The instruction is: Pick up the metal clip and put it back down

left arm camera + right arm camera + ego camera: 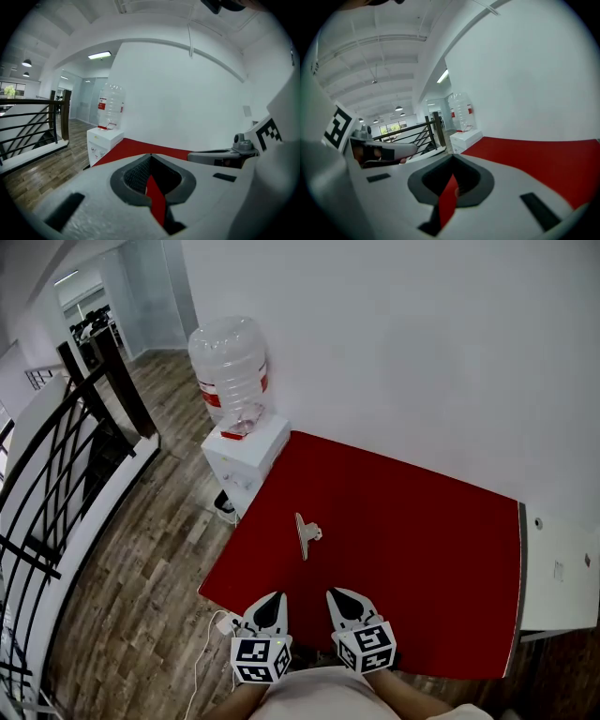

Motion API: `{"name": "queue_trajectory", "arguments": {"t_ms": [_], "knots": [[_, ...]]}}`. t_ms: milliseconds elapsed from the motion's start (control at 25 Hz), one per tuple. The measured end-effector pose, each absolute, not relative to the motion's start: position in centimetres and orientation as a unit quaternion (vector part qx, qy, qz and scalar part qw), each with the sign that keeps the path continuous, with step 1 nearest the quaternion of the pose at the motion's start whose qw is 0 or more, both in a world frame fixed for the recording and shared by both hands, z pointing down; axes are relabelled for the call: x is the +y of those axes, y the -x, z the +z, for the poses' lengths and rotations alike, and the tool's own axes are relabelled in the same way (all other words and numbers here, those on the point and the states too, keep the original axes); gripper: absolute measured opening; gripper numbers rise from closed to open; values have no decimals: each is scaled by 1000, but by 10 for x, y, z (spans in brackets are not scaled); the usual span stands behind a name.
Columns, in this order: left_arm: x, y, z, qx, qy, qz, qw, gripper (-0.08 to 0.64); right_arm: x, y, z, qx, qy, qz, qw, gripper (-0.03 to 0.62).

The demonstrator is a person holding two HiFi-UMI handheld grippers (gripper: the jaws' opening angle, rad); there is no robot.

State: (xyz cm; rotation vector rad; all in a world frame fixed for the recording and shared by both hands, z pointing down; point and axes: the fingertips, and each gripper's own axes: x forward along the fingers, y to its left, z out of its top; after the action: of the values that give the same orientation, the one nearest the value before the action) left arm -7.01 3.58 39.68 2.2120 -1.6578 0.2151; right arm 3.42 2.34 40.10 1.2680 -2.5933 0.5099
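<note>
Metal clip (306,534) on red table (422,549), ahead of left gripper (273,598) and right gripper (340,595); jaws closed, empty

No legible txt, labels or nos.

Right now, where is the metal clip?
In the head view, the metal clip lies on the red table, toward its left edge, ahead of the left gripper.

Open-plan office landing, water dispenser (242,451) by white wall, black stair railing (56,456), wood-plank floor (141,587), ceiling lights (100,56)
</note>
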Motion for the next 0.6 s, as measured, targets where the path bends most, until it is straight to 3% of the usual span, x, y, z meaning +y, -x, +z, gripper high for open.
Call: {"name": "queue_trajectory", "arguments": {"t_ms": [600], "knots": [[0, 84, 401, -558, -802, 86, 196, 5, -9, -22, 404, -864, -455, 191, 98, 6]]}}
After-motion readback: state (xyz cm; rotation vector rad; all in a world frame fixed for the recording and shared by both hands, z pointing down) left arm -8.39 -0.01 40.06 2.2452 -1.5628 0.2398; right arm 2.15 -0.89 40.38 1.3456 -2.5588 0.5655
